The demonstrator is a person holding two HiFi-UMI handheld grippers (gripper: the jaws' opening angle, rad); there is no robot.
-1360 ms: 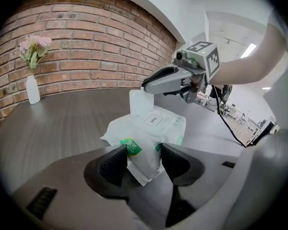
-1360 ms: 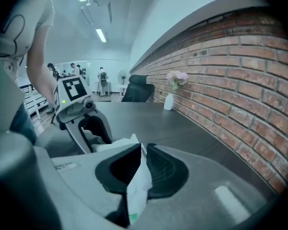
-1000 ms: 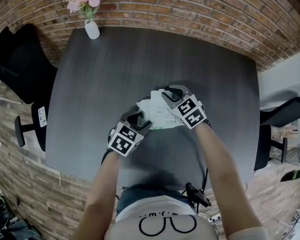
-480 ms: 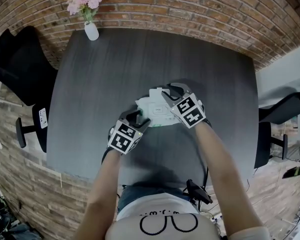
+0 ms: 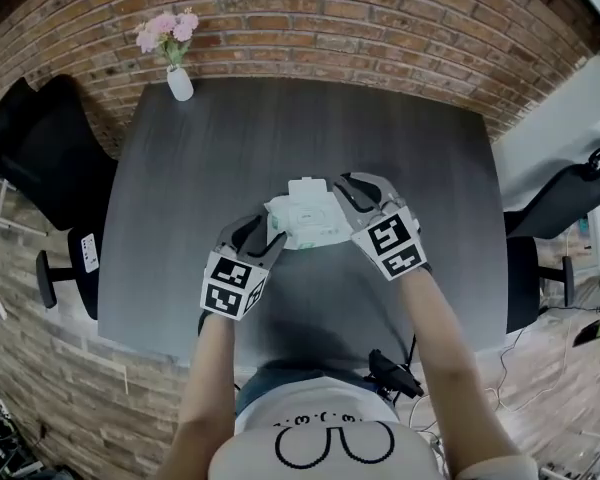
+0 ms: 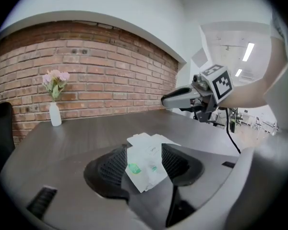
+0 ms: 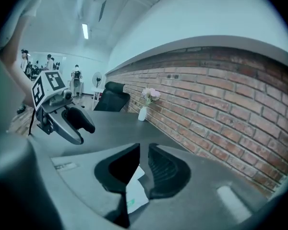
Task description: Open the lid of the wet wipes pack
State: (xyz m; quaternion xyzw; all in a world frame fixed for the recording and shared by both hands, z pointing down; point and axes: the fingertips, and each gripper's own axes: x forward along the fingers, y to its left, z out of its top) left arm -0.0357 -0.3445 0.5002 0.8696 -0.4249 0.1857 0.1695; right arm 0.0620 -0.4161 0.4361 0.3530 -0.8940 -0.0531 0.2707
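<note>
The white wet wipes pack [image 5: 302, 220] hangs above the dark table [image 5: 280, 118], held from both sides. My left gripper [image 5: 258, 232] is shut on the pack's near left end; in the left gripper view the pack [image 6: 144, 169] fills the wide gap between the jaws of the left gripper [image 6: 145, 150]. My right gripper [image 5: 347, 194] is at the pack's right edge. Its jaws are closing, and in the right gripper view a thin white edge of the pack [image 7: 133, 195] sits in the narrow gap of the right gripper [image 7: 144, 151]. A small white flap [image 5: 307, 186] shows at the pack's far end.
A white vase with pink flowers [image 5: 178, 76] stands at the table's far left corner, against the brick wall [image 5: 380, 18]. Black chairs [image 5: 40, 158] stand to the left and right [image 5: 570, 198] of the table.
Both grippers have risen and carried the pack up off the table. The left gripper now sits lower and further left in the head view.
</note>
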